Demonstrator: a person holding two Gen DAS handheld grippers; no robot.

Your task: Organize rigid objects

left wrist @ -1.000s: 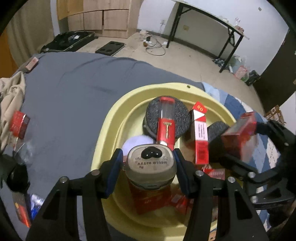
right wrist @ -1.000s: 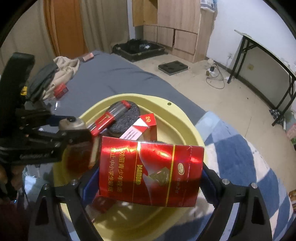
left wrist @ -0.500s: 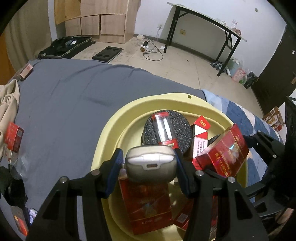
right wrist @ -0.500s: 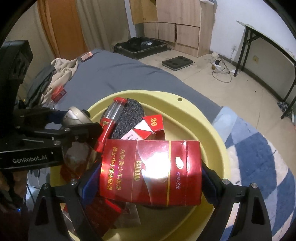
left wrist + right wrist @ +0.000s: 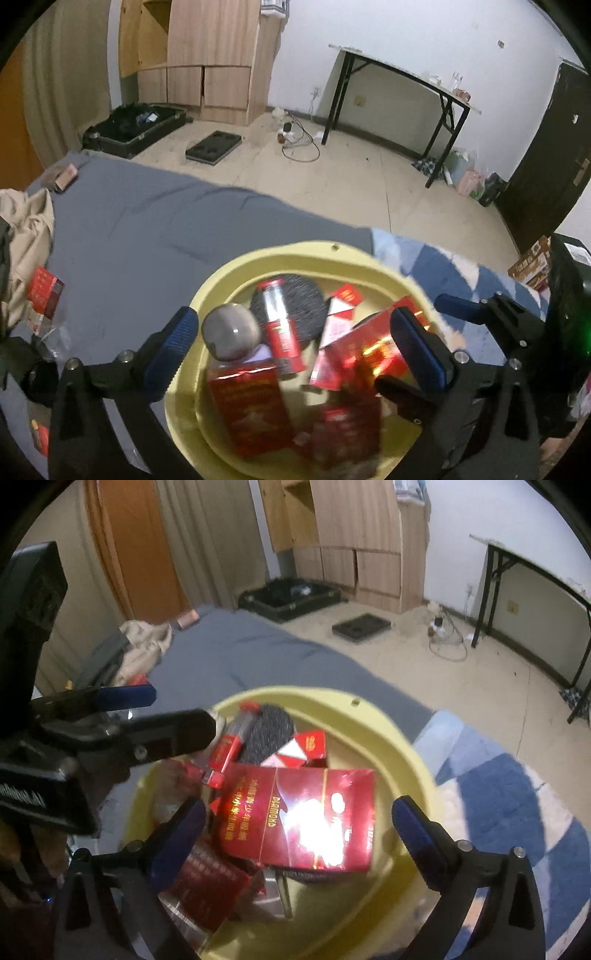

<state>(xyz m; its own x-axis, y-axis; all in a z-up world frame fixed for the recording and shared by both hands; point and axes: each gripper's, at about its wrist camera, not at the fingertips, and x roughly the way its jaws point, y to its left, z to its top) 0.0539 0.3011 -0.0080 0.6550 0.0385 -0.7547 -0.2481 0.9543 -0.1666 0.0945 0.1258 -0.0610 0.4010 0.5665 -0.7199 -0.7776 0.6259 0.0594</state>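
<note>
While both tools (image 5: 295,347) (image 5: 299,834) spread wide — opening, empty — one basin (image 5: 295,254) holds perhaps five red boxes (image 5: 299,819).

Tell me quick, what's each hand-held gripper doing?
Left hand-held gripper: jaws opening, grey case released.
Right hand-held gripper: jaws opening, red carton released.

Left tool (image 5: 295,347) and right tool (image 5: 299,832), side by side, angled downward, jaws opening, nothing gripped.
</note>
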